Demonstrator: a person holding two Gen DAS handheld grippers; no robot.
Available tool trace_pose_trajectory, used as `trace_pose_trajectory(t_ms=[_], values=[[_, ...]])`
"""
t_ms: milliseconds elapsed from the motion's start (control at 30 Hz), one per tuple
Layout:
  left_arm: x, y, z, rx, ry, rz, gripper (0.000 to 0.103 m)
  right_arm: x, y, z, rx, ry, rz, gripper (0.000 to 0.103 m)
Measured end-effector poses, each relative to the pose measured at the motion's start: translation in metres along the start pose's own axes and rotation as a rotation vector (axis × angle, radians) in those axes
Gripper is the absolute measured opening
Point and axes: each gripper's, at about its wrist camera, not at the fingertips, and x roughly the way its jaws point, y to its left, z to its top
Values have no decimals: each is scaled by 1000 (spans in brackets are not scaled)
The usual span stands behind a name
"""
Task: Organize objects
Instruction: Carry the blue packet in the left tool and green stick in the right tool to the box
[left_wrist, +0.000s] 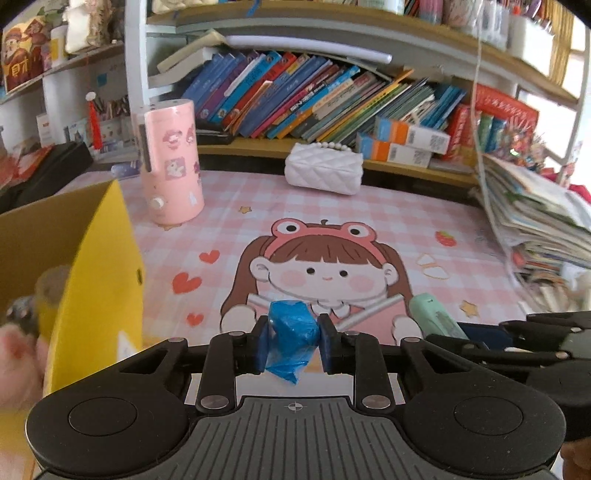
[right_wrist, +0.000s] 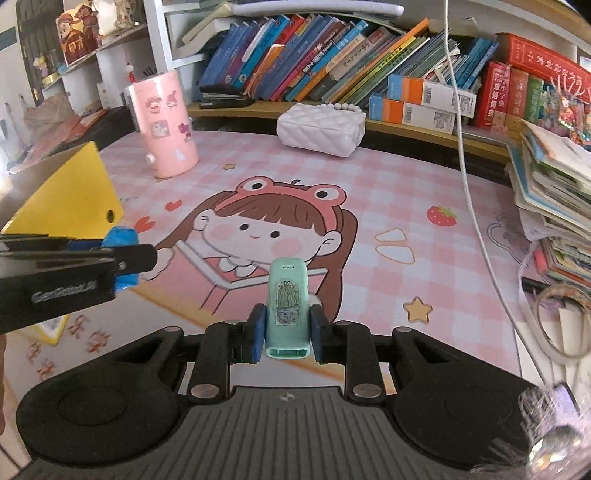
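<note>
You've got both hands loaded: your left gripper (left_wrist: 292, 341) is clamped on the crumpled blue plastic bag (left_wrist: 291, 338), your right gripper (right_wrist: 287, 332) pinching the mint-green correction-tape case (right_wrist: 287, 314), both above the pink desk mat (right_wrist: 369, 206). Carry the bag over the yellow box (left_wrist: 99, 280) wall before letting go.

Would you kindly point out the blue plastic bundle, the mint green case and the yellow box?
blue plastic bundle (left_wrist: 291, 332), left wrist view, crumpled middle.
mint green case (right_wrist: 287, 306), right wrist view, cactus sticker.
yellow box (left_wrist: 99, 288), left wrist view, outer yellow wall.
</note>
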Motion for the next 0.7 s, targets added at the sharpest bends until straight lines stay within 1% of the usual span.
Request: trace_pose_trajectory(t_ms=[167, 333, 533, 700], values=[[-38, 12, -20, -23, -3, -39, 25, -28, 17, -13, 18, 7, 0, 23], [-66, 26, -35, -32, -13, -62, 25, -51, 41, -26, 30, 9, 0, 23], [-95, 50, -55, -42, -28, -65, 25, -69, 78, -40, 12, -1, 2, 23], [-118, 76, -75, -71, -28, -52, 25, -82, 108, -52, 1, 1, 4, 23]])
